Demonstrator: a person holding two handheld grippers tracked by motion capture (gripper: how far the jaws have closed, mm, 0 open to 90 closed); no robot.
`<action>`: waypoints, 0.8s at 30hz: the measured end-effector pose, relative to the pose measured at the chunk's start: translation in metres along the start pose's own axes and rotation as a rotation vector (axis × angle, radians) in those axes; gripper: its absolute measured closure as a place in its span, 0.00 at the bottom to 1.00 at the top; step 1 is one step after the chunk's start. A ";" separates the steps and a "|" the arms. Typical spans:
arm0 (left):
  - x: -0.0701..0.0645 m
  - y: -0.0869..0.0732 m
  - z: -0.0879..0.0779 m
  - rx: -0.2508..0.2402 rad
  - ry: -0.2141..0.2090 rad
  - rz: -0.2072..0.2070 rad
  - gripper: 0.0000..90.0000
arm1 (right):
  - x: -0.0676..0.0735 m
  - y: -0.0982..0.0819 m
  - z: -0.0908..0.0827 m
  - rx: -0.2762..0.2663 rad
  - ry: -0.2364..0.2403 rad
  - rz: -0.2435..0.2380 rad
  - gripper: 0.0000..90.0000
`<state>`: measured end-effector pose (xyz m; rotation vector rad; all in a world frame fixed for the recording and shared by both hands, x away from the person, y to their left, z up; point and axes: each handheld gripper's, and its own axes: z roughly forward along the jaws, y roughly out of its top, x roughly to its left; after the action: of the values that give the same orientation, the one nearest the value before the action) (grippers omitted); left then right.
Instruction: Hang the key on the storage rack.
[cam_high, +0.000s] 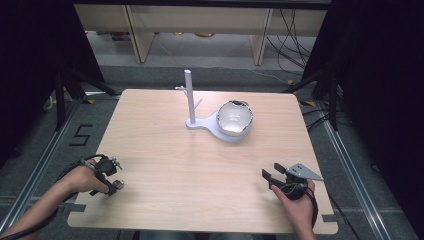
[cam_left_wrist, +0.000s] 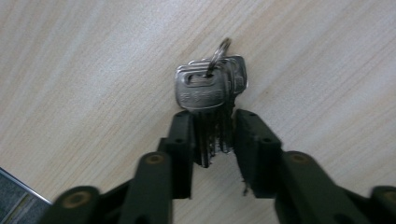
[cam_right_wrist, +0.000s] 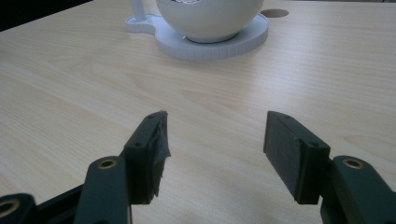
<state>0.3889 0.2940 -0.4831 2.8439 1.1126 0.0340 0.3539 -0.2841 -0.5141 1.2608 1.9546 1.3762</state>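
left claw (cam_left_wrist: 212, 135) clamping keys (cam_left_wrist: 210, 86), table (cam_left_wrist: 93, 70)

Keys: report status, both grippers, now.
Left gripper shut on keys, blades between fingers, near table's left front. Right gripper open, holding nothing. Bowl on white stand, far centre. Nothing between.

On the light wooden counter (cam_high: 165, 145), the round white bowl (cam_high: 234, 118) sits on the white flat stand (cam_high: 226, 134) at the far middle; its upright white post (cam_high: 189, 97) stands left of the bowl.

Even overhead light, dark surroundings, blurred foregrounds.
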 end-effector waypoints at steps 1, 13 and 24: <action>0.000 0.000 0.000 0.003 0.004 0.016 0.84 | 0.000 0.000 0.000 0.000 0.000 0.001 0.46; -0.001 0.005 0.000 -0.002 0.005 0.078 0.74 | 0.000 0.001 0.000 0.015 -0.014 -0.022 0.46; -0.006 0.007 0.000 0.004 0.018 0.132 0.89 | 0.004 0.000 -0.001 0.037 -0.011 0.017 0.45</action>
<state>0.3892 0.2852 -0.4824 2.9218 0.9266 0.0667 0.3516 -0.2813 -0.5129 1.3019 1.9751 1.3438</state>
